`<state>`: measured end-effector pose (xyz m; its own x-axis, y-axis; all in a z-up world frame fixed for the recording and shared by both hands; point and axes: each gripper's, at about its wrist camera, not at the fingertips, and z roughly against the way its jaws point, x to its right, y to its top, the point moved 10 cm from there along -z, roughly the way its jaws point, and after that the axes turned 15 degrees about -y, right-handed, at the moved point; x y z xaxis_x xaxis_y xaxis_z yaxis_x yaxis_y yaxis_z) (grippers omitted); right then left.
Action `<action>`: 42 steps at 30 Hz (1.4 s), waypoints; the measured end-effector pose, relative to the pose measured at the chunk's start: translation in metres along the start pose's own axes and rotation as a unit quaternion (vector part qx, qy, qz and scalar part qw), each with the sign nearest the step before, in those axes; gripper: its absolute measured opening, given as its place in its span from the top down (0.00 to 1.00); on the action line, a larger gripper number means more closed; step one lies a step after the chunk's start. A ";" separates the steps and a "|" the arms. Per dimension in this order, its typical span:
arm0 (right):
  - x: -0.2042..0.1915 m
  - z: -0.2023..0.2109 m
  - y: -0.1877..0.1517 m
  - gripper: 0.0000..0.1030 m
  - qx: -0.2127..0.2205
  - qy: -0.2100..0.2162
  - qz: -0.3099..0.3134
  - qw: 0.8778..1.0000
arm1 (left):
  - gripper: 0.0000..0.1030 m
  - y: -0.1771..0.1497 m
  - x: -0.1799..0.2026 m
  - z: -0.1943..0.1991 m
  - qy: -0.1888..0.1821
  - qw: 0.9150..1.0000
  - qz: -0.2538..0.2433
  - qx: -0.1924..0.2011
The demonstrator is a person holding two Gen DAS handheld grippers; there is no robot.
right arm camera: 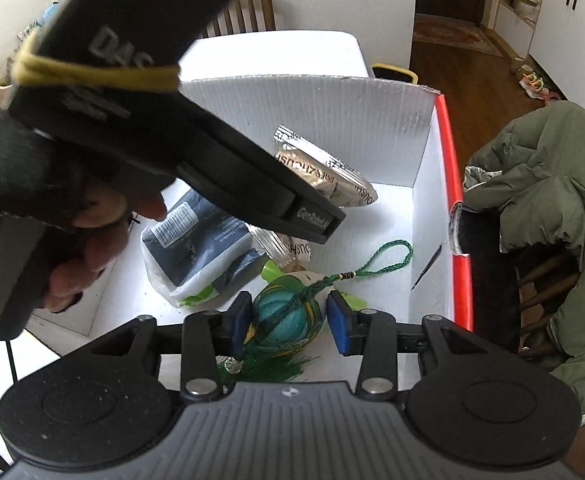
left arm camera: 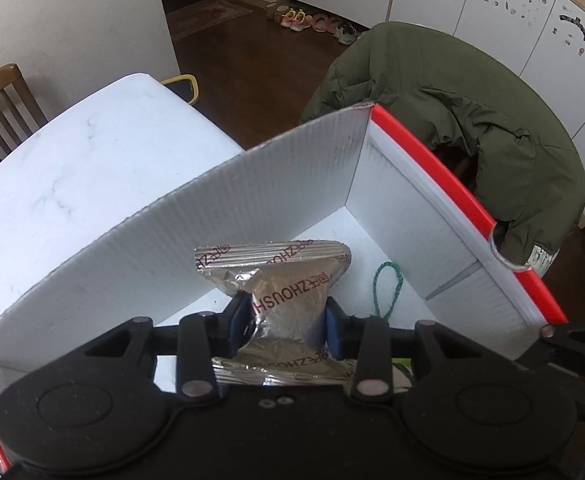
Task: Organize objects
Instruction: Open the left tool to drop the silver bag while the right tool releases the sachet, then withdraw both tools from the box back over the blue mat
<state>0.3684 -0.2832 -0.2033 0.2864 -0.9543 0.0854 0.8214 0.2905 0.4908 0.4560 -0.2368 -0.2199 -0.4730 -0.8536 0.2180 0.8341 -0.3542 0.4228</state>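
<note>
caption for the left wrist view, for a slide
Left gripper pinching a silver foil packet over the open white box.

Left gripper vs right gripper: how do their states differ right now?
The left gripper is shut on a silver foil packet, pinching its waist; the right gripper is open, its jaws straddling a teal tasselled ornament without visibly squeezing it. The left holds its packet above the box floor; the right's ornament appears to lie on the floor. Both are inside the red-rimmed white box.
</note>
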 end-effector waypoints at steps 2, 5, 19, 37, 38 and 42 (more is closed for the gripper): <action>0.002 0.005 0.001 0.55 0.006 0.002 -0.003 1.000 | 0.59 0.000 0.000 -0.002 -0.002 1.000 0.004 -0.002; 0.005 0.013 0.004 0.41 0.021 0.011 -0.010 1.000 | 0.47 0.001 0.000 0.005 -0.004 1.000 0.006 0.007; 0.013 0.060 0.016 0.41 0.072 0.015 -0.026 0.997 | 0.33 -0.003 -0.007 0.081 -0.018 0.995 0.024 0.091; -0.034 0.106 0.024 0.41 0.118 0.026 -0.032 0.992 | 0.22 -0.070 -0.024 0.206 0.003 0.982 0.028 0.189; -0.040 0.108 0.024 0.41 0.119 0.028 -0.032 0.992 | 0.21 -0.077 -0.027 0.211 0.001 0.981 0.032 0.191; -0.064 0.118 0.022 0.41 0.127 0.035 -0.033 0.991 | 0.17 -0.101 -0.041 0.231 0.017 0.979 0.031 0.203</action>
<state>0.3101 -0.2246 -0.0960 0.2765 -0.9609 -0.0108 0.6915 0.1912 0.6966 0.3261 -0.0776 -0.0682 -0.4100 -0.8833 0.2275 0.6758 -0.1267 0.7261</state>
